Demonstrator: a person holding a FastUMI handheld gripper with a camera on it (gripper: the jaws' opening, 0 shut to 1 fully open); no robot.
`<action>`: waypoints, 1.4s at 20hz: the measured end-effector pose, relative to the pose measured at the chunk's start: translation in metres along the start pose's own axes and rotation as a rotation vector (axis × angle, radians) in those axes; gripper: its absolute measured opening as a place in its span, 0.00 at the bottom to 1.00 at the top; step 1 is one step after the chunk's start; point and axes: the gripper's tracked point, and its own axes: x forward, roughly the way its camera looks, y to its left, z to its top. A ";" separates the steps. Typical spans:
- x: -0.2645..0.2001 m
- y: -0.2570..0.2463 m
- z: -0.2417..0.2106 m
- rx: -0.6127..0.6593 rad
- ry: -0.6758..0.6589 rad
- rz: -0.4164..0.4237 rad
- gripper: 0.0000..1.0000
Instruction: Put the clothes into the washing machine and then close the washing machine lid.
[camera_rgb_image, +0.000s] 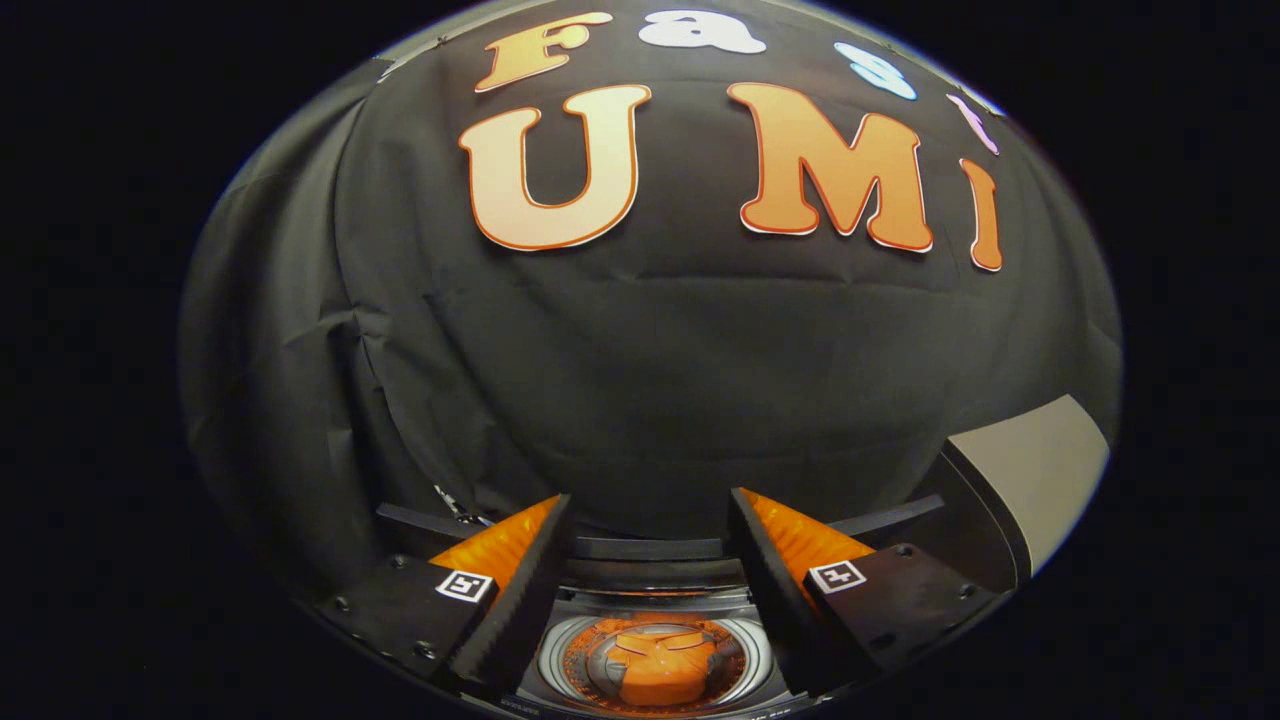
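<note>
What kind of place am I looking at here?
Likely a staged recording booth: black cloth wall behind, a top-loading washing machine's drum below the open gripper, its raised lid beside.

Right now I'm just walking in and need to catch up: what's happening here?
A person is holding a handheld gripper above a top-loading washing machine. Its fingers are spread apart with nothing between them. Below and between them lies the machine's open drum, with an orange garment already inside. A light-coloured panel, probably the raised lid, stands off to the side, so closing it seems to be what's left.
</note>
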 end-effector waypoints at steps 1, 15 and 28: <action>-0.005 0.000 -0.005 -0.001 -0.001 -0.003 0.99; -0.043 0.005 -0.041 -0.003 -0.032 -0.017 0.99; -0.062 0.016 -0.126 -0.020 0.140 0.010 0.99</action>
